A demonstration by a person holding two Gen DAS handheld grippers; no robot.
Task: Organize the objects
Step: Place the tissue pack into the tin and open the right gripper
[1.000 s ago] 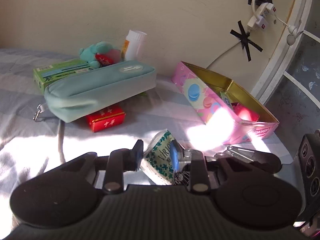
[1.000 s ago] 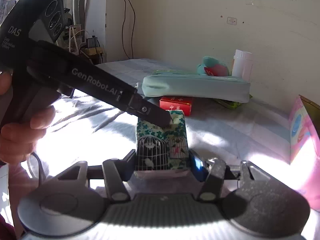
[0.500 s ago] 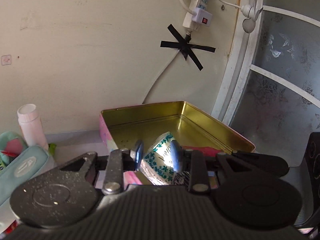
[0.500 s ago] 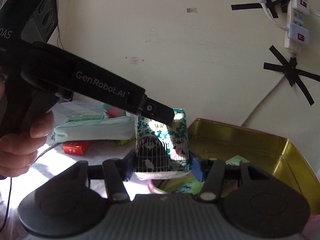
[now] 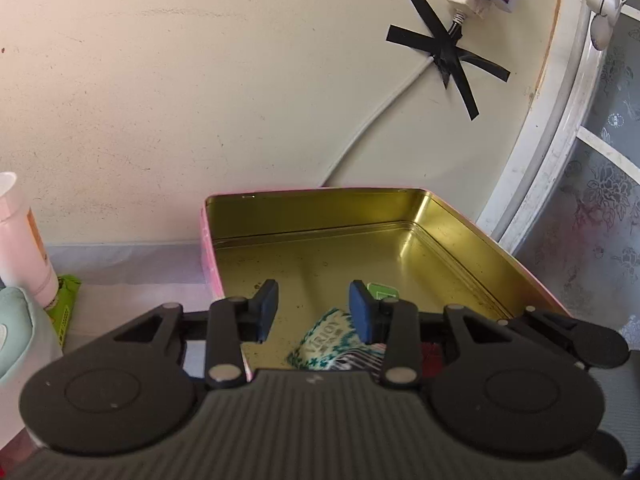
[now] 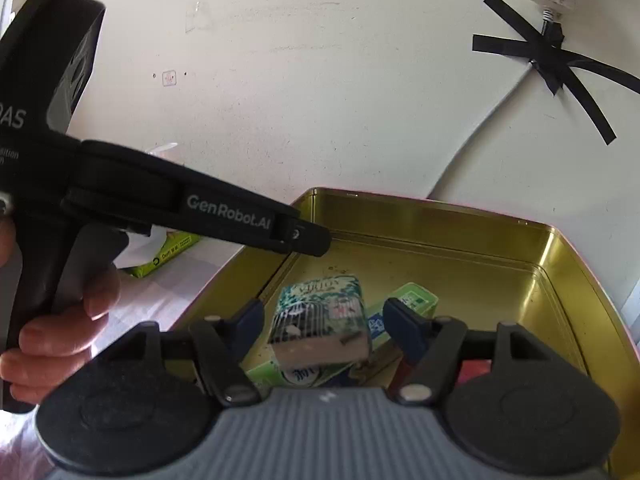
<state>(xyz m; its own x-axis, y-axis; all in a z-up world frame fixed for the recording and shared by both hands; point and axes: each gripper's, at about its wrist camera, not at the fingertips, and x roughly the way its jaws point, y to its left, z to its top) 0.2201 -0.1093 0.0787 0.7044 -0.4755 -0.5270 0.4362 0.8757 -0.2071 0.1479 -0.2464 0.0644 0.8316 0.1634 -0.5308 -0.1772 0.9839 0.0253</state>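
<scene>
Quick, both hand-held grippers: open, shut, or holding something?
Left hand-held gripper: opening, holding nothing.
Right hand-held gripper: opening, packet between, released.

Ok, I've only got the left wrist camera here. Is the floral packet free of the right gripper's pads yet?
Observer: Yes. In the right wrist view the right gripper's jaws are opening. The floral packet is between the pads with a gap on each side.
Operator: What's underneath it?
Observer: A green-and-white packet lying in the gold tin, right below the floral one.
</scene>
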